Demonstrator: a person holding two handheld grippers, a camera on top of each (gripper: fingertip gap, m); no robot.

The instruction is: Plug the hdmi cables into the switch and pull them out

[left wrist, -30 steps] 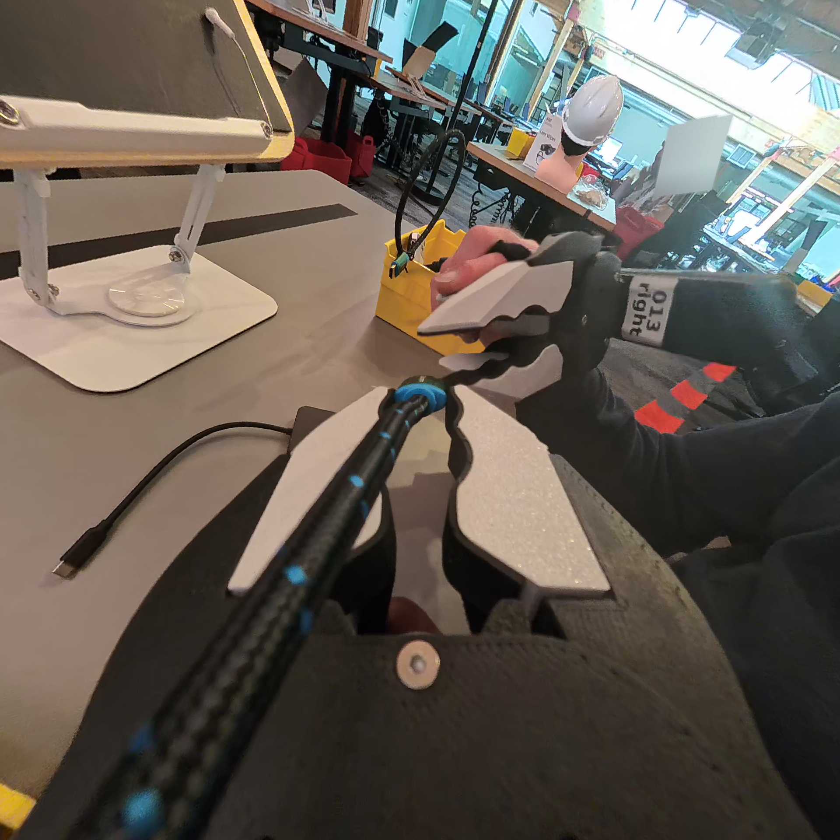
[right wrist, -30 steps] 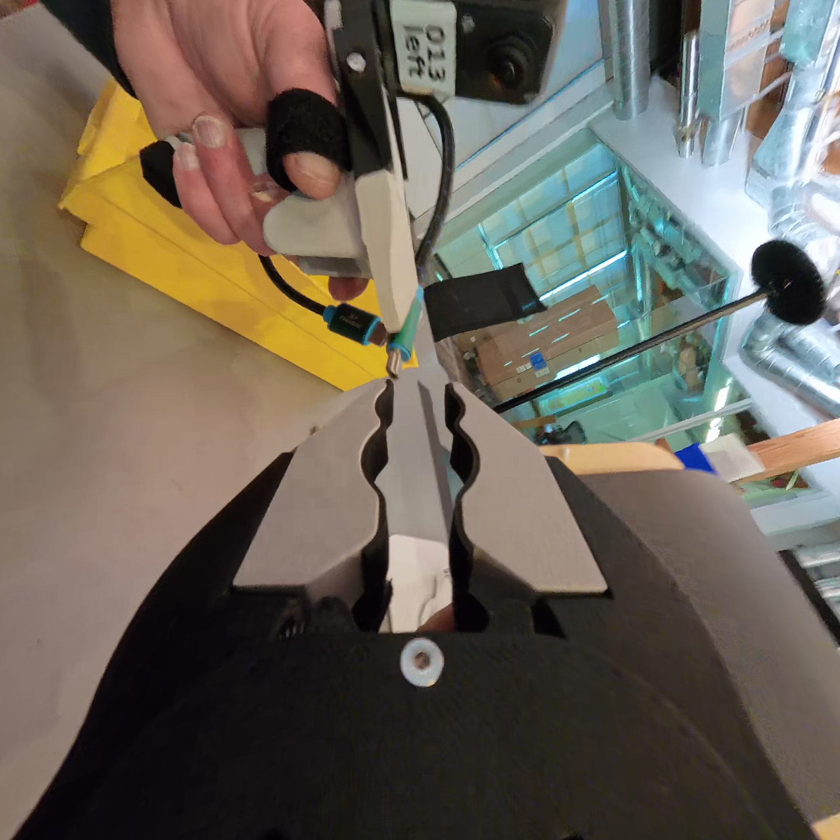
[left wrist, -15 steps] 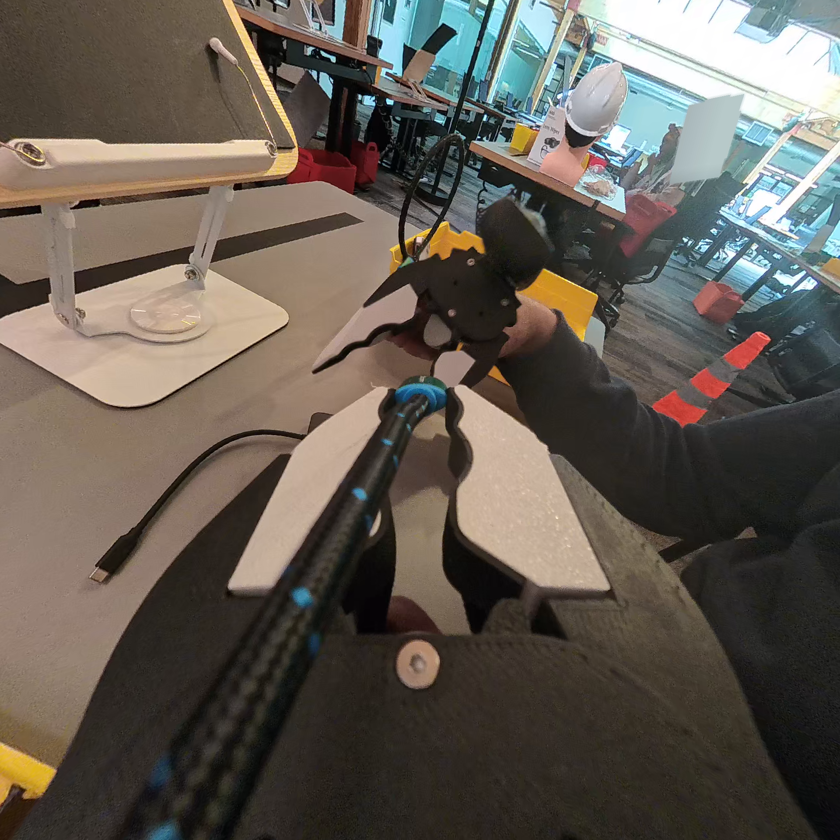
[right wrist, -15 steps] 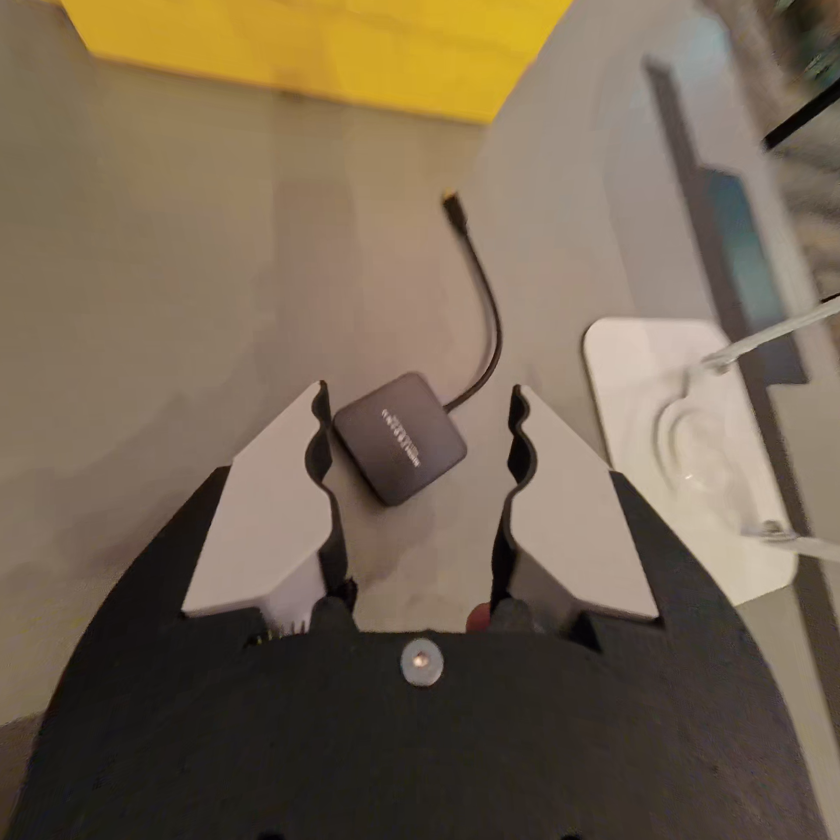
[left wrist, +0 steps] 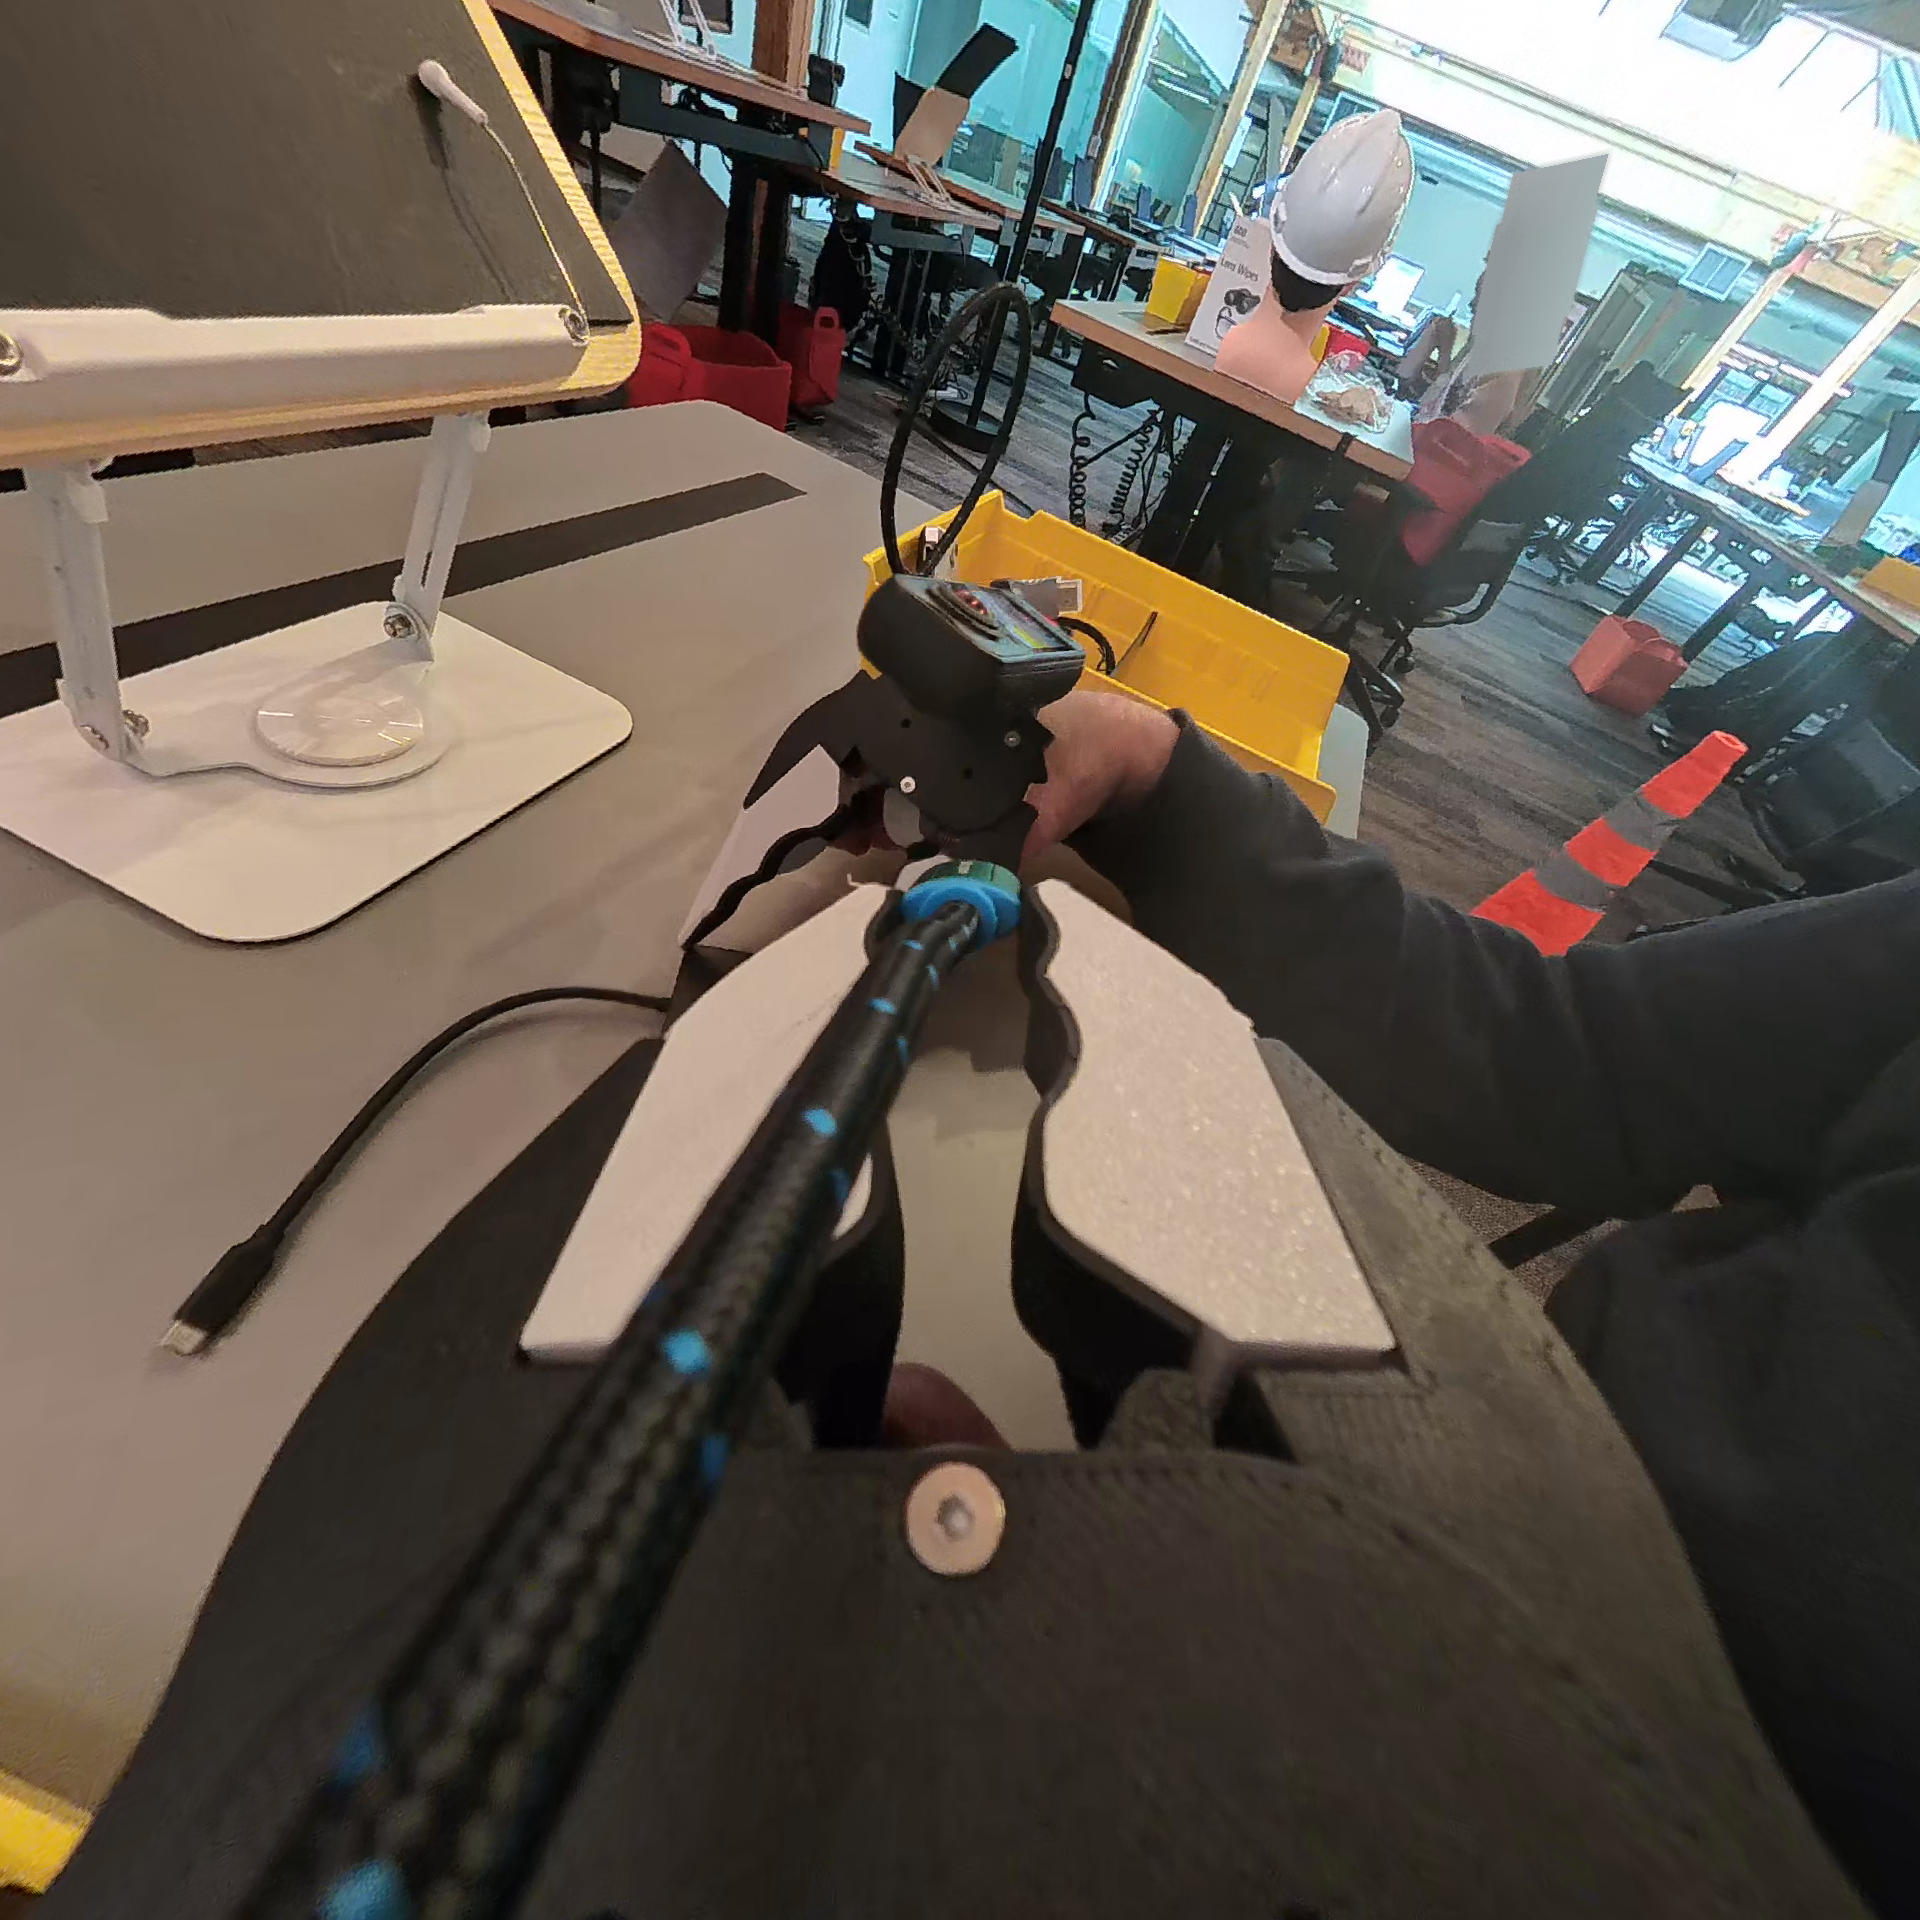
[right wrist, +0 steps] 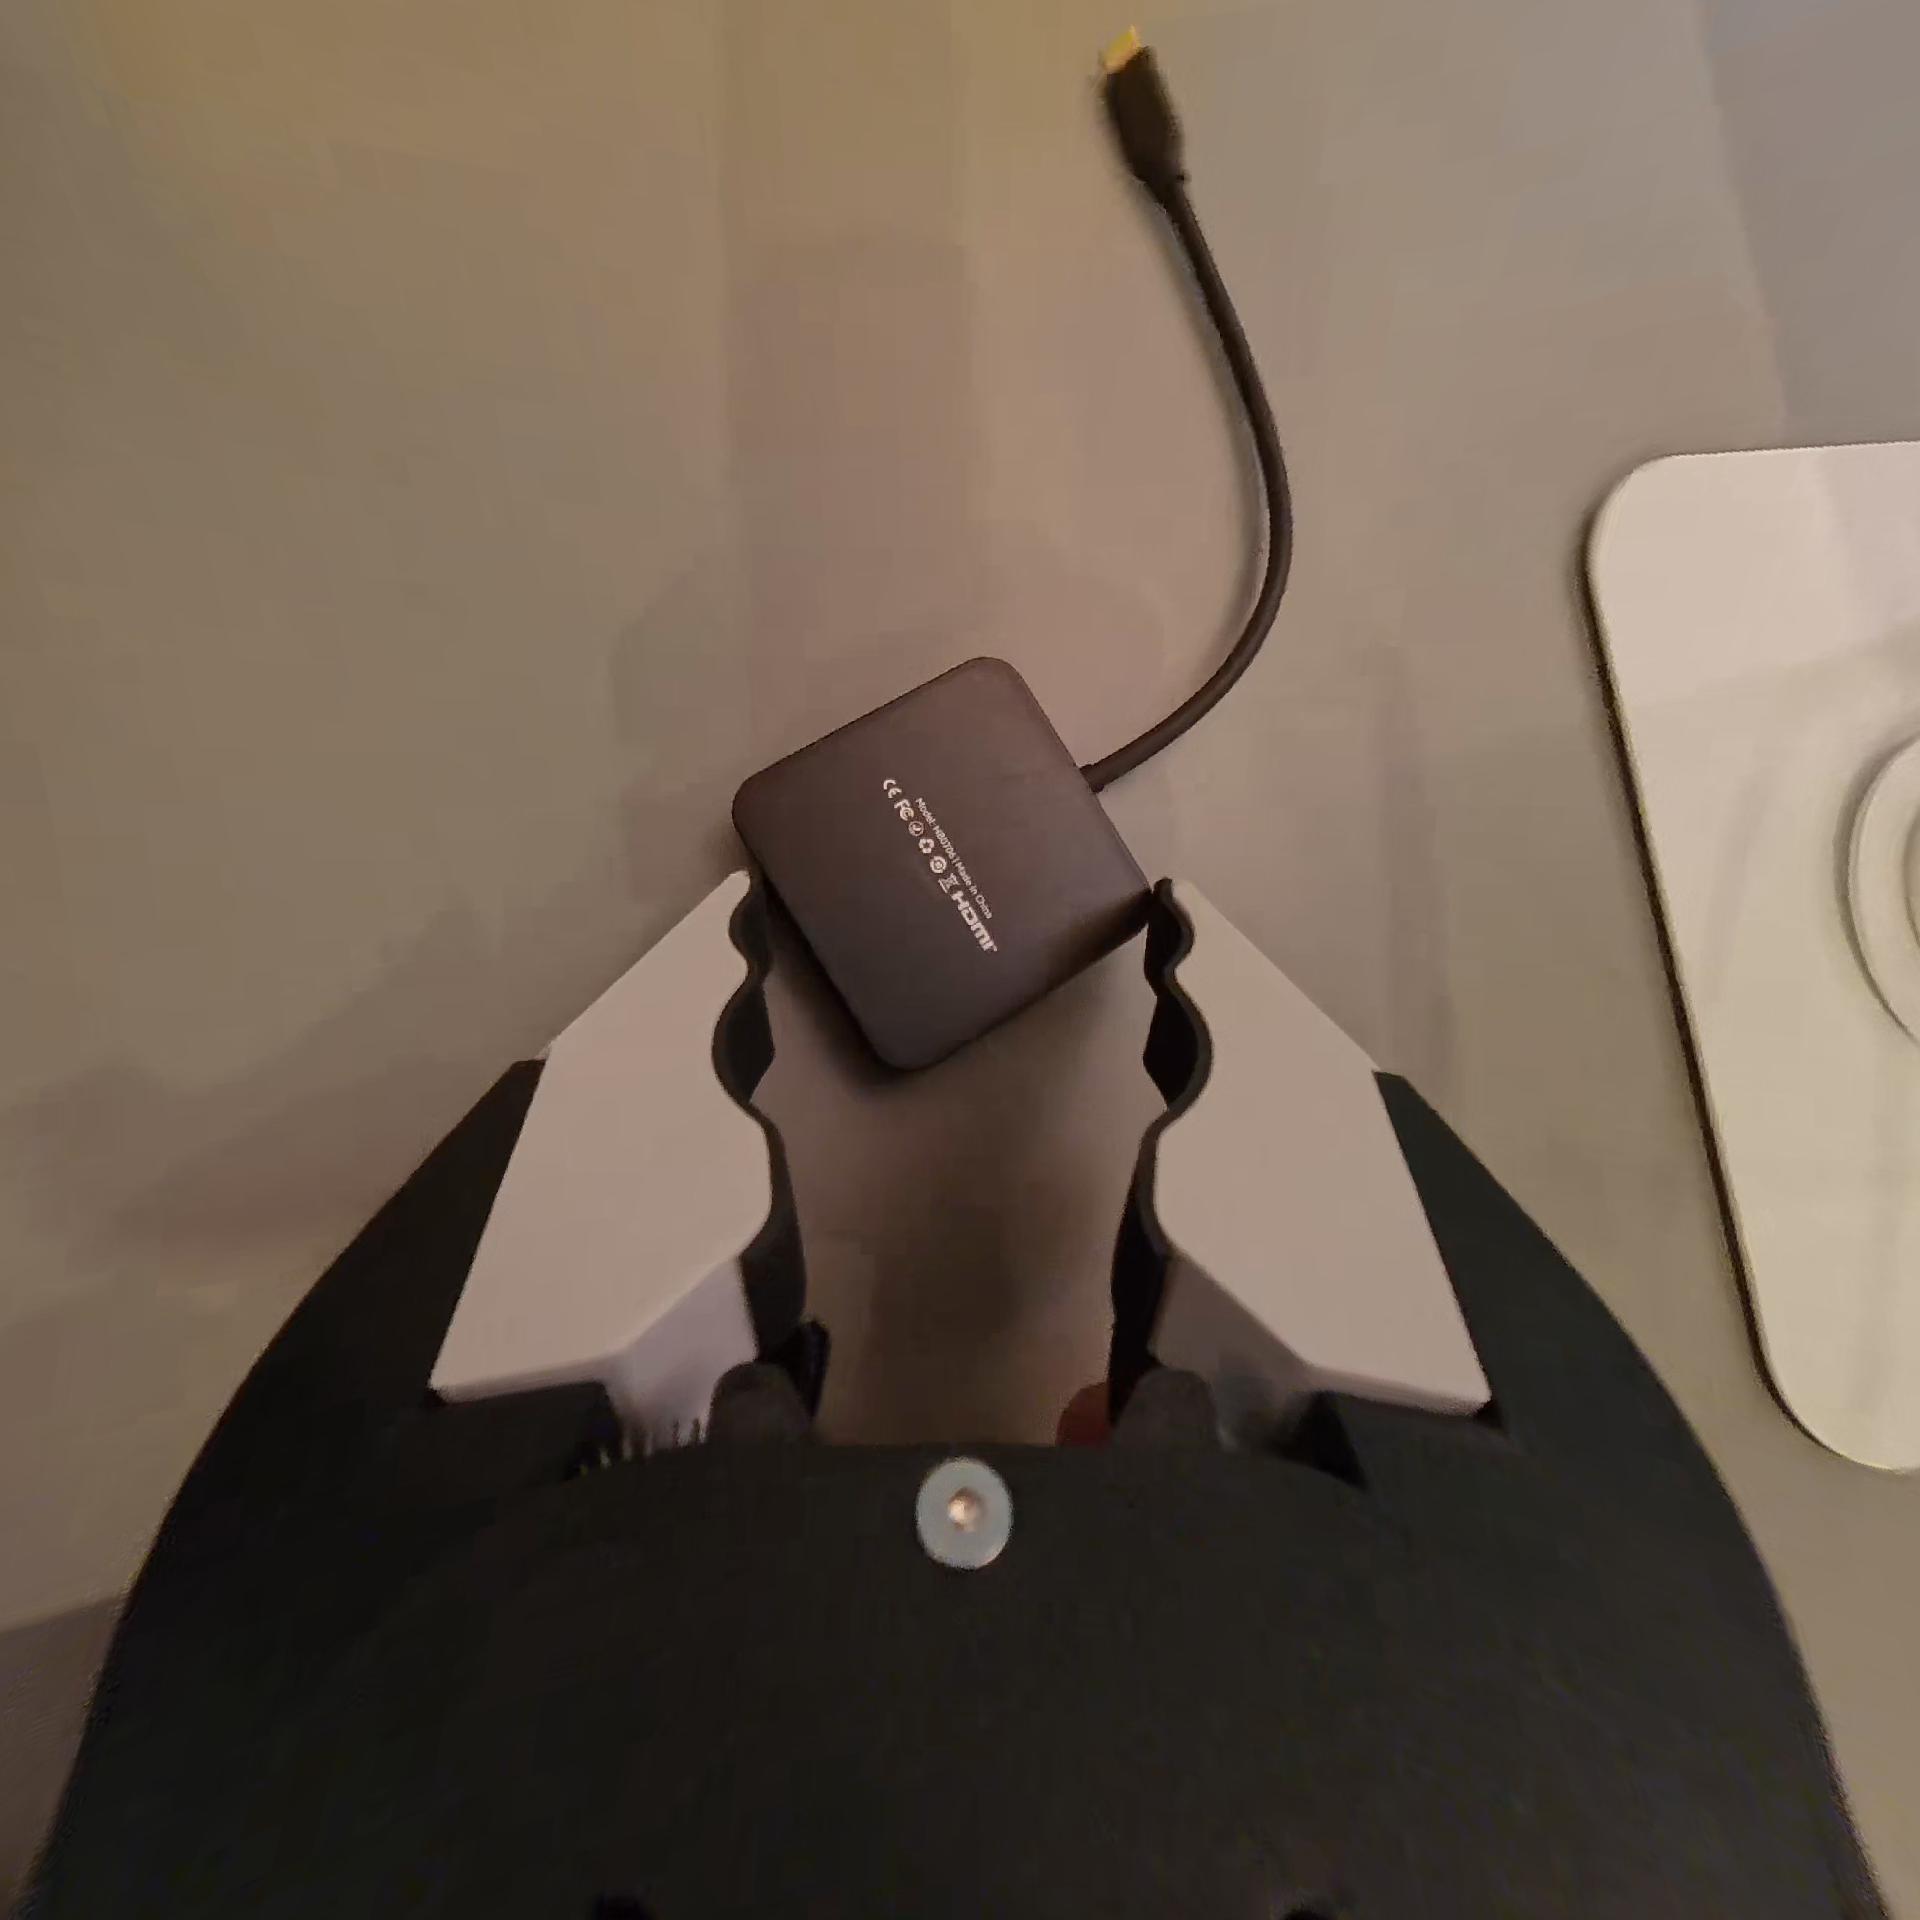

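bare grey table (right wrist: 312, 520) lies open across the left and top of the right wrist view, while the white stand base (right wrist: 1766, 935) blocks the right edge, the switch's short cable (right wrist: 1262, 499) curves through the upper middle, and the yellow bin (left wrist: 1195, 644) closes the left wrist view's centre right.

The switch (right wrist: 935, 862) lies flat on the bench (right wrist: 416, 416). Its cable (right wrist: 1242, 468) runs off behind it, the stand's base (right wrist: 1766, 831) sits to its right, and the right gripper (right wrist: 951, 904) straddles its near corners.
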